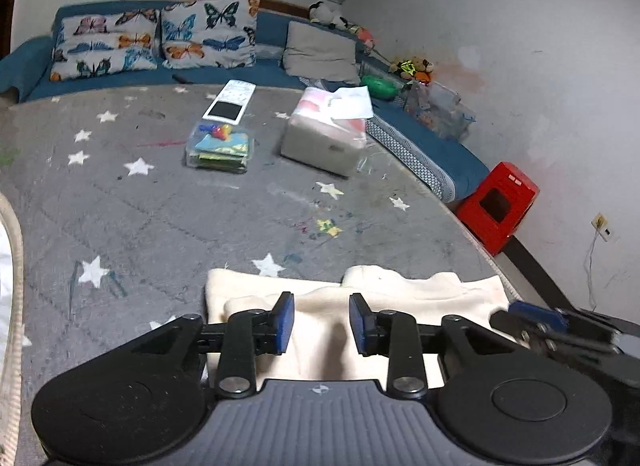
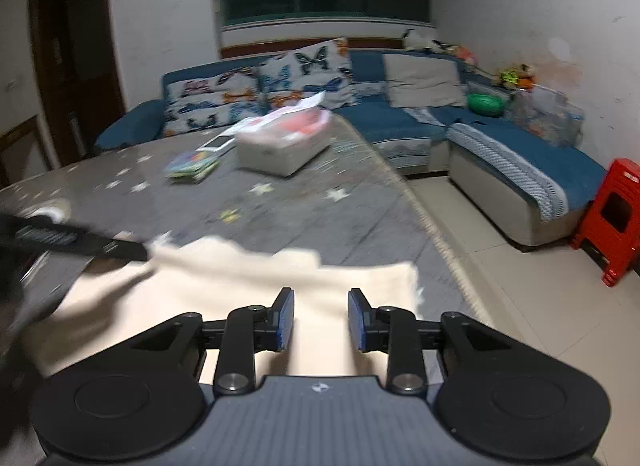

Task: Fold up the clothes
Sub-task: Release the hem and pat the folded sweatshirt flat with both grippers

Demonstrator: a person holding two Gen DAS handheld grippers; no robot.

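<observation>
A cream garment [image 1: 400, 294] lies folded on the grey star-patterned table cover [image 1: 160, 205], near the front right edge. My left gripper [image 1: 322, 324] is open, its blue pads [image 1: 285, 322] just above the garment, nothing between them. My right gripper [image 2: 321, 320] is open over the same garment [image 2: 224, 286], close to its right edge. The right gripper also shows at the right of the left wrist view [image 1: 560, 326]. The left gripper shows as a blurred dark shape in the right wrist view [image 2: 80, 244].
A grey storage box [image 1: 324, 141] with pink things and papers, a clear packet of colourful items [image 1: 218, 147] and a white tablet [image 1: 230, 101] sit further back on the table. A blue sofa with butterfly cushions [image 1: 160, 41] lies behind. A red stool [image 2: 616, 217] stands on the floor right.
</observation>
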